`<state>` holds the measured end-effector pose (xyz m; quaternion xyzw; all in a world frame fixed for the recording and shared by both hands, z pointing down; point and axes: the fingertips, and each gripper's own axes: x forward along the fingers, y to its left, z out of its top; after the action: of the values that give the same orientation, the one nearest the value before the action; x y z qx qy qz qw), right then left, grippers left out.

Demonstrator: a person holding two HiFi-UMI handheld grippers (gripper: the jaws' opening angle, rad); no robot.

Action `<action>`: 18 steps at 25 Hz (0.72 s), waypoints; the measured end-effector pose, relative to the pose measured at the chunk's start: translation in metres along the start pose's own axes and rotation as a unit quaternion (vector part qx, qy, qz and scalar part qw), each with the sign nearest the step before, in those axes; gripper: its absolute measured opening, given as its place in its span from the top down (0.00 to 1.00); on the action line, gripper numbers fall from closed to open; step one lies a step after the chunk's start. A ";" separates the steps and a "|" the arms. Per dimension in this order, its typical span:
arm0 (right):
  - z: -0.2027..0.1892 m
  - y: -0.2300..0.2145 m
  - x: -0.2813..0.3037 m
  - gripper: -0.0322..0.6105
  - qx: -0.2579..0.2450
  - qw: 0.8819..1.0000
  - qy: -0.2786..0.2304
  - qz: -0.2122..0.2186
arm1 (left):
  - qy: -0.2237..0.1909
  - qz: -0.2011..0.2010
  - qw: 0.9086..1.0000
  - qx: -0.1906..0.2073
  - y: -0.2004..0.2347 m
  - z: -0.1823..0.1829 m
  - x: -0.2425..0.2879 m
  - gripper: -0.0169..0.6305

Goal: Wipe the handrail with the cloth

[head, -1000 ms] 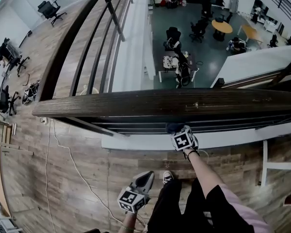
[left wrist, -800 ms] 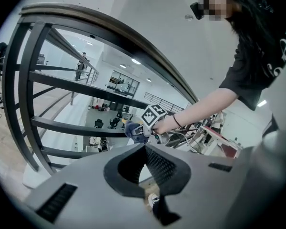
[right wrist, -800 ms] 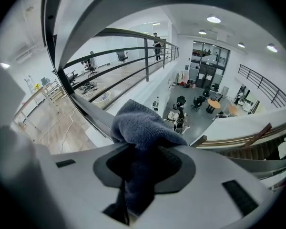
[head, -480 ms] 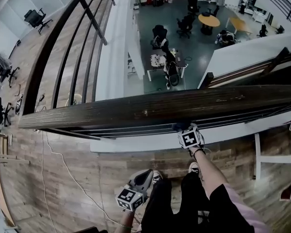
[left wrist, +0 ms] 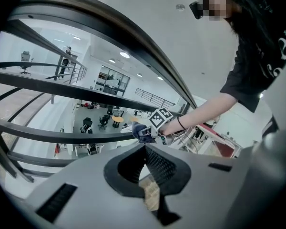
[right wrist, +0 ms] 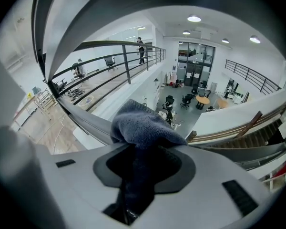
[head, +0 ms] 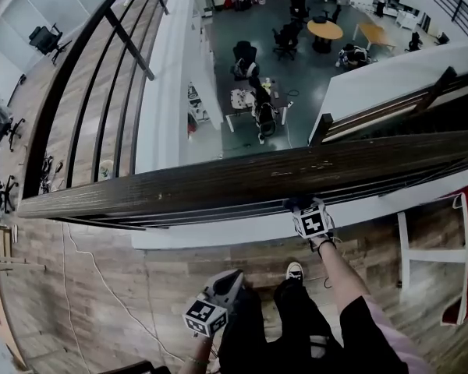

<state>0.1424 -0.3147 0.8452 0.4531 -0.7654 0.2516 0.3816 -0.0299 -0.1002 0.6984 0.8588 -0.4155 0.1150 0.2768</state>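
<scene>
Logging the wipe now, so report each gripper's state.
Left gripper: tongs closed, empty.
Right gripper: tongs closed on the blue cloth.

One dark wooden handrail [head: 242, 179]. One blue-grey cloth [right wrist: 143, 125]. Two claws: left claw [left wrist: 145, 149], right claw [head: 300, 206]. One round orange desk [head: 325, 29] on the lower floor [head: 296, 100]. One white shoe [head: 294, 271] in sight.

Handrail [head: 218, 184] cut by both edges; cloth [right wrist: 143, 128] tail lost inside right claw [right wrist: 145, 149] (dark there).
</scene>
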 end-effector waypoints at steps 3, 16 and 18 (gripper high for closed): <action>-0.014 -0.047 -0.013 0.79 0.006 1.000 -0.001 -0.013 | 0.002 -0.006 1.000 0.006 -0.023 0.003 0.025 0.97; -0.070 -0.229 -0.057 0.79 0.036 0.998 0.001 -0.058 | 0.032 -0.039 0.998 0.027 -0.101 0.005 0.119 0.97; -0.074 -0.246 -0.061 0.79 0.044 0.997 -0.004 -0.055 | 0.039 -0.045 0.998 0.029 -0.108 0.005 0.129 0.97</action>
<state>0.4047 -0.3432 0.8485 0.5122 -0.7288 0.2616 0.3715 0.1349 -0.1329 0.7088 0.8789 -0.3621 0.1478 0.2731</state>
